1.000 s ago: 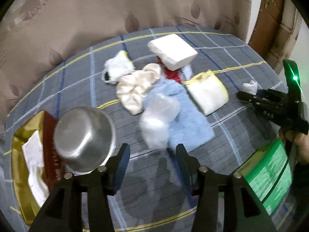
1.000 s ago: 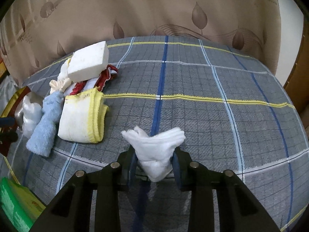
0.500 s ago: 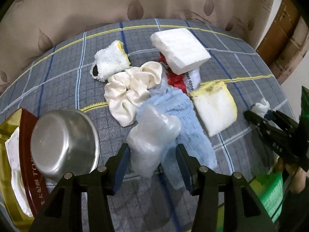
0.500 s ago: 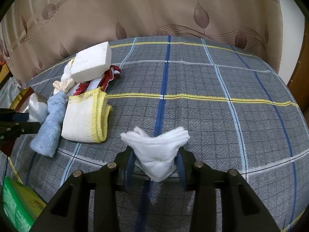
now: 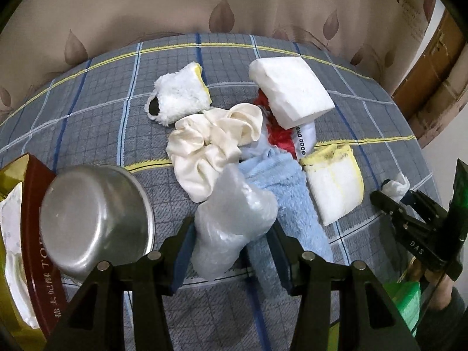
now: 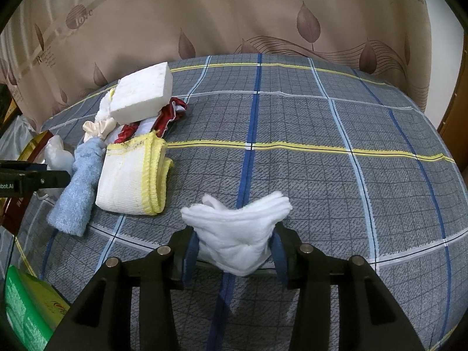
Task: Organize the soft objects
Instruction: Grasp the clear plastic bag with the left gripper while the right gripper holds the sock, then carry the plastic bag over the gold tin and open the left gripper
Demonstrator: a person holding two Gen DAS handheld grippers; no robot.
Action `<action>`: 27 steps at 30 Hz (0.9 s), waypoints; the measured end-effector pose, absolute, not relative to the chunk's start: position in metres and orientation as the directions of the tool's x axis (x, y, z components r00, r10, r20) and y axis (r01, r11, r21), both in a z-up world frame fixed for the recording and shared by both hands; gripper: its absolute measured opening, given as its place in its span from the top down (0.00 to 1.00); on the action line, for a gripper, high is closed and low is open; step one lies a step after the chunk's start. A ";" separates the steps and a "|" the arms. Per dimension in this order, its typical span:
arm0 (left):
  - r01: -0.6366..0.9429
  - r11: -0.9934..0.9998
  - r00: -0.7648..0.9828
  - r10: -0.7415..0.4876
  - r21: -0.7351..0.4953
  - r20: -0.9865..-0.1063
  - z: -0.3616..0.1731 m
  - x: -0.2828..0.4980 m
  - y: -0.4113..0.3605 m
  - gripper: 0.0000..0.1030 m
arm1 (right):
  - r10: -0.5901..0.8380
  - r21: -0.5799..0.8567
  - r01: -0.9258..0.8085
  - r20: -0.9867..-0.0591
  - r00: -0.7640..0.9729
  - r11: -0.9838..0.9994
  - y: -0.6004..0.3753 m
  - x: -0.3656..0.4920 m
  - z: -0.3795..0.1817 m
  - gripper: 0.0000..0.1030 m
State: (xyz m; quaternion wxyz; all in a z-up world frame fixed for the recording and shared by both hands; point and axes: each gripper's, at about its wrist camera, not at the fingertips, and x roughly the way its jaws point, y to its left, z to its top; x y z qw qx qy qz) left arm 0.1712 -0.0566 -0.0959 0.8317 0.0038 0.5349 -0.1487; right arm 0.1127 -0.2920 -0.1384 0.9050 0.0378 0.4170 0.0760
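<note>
My left gripper (image 5: 232, 245) has its jaws around a crumpled clear plastic bag (image 5: 234, 222), which lies over a light blue towel (image 5: 288, 196). Behind it lie a cream satin cloth (image 5: 210, 146), a fluffy white mitt (image 5: 180, 96), a white foam block (image 5: 291, 90), a red and white cloth (image 5: 285, 137) and a yellow-edged folded cloth (image 5: 336, 187). My right gripper (image 6: 234, 251) is shut on a white folded cloth (image 6: 237, 234) just above the plaid bed cover (image 6: 321, 181). The same pile (image 6: 128, 146) lies to its left.
An upturned steel bowl (image 5: 93, 219) rests on a red and gold box (image 5: 26, 234) at the left. A green box (image 6: 26, 304) sits at the near edge. A beige leaf-pattern curtain (image 6: 234, 14) hangs behind the bed. A brown wooden door (image 5: 433, 67) stands at the right.
My left gripper has moved forward onto the plastic bag, which now sits between its fingers. My right gripper has kept hold of the white cloth and shifted only slightly.
</note>
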 end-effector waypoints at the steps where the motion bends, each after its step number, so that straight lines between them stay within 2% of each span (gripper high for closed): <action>1: 0.248 0.956 0.386 -0.244 -0.154 -0.890 -0.096 0.171 -0.056 0.51 | 0.169 0.132 -0.106 -0.749 0.641 0.986 -0.292 0.113 -0.138 0.58; 3: 0.246 0.956 0.388 -0.248 -0.160 -0.888 -0.097 0.171 -0.055 0.52 | 0.169 0.132 -0.106 -0.749 0.641 0.986 -0.292 0.113 -0.138 0.58; 7: 0.247 0.958 0.410 -0.241 -0.148 -0.880 -0.095 0.167 -0.053 0.63 | 0.169 0.130 -0.108 -0.750 0.640 0.986 -0.292 0.113 -0.138 0.57; 20: 0.278 0.955 0.435 -0.222 -0.104 -0.873 -0.078 0.146 -0.050 0.65 | 0.169 0.131 -0.108 -0.749 0.640 0.986 -0.292 0.113 -0.138 0.57; 27: 0.232 0.972 0.476 -0.152 -0.043 -0.866 -0.065 0.122 -0.026 0.65 | 0.165 0.121 -0.112 -0.751 0.639 0.986 -0.290 0.113 -0.139 0.56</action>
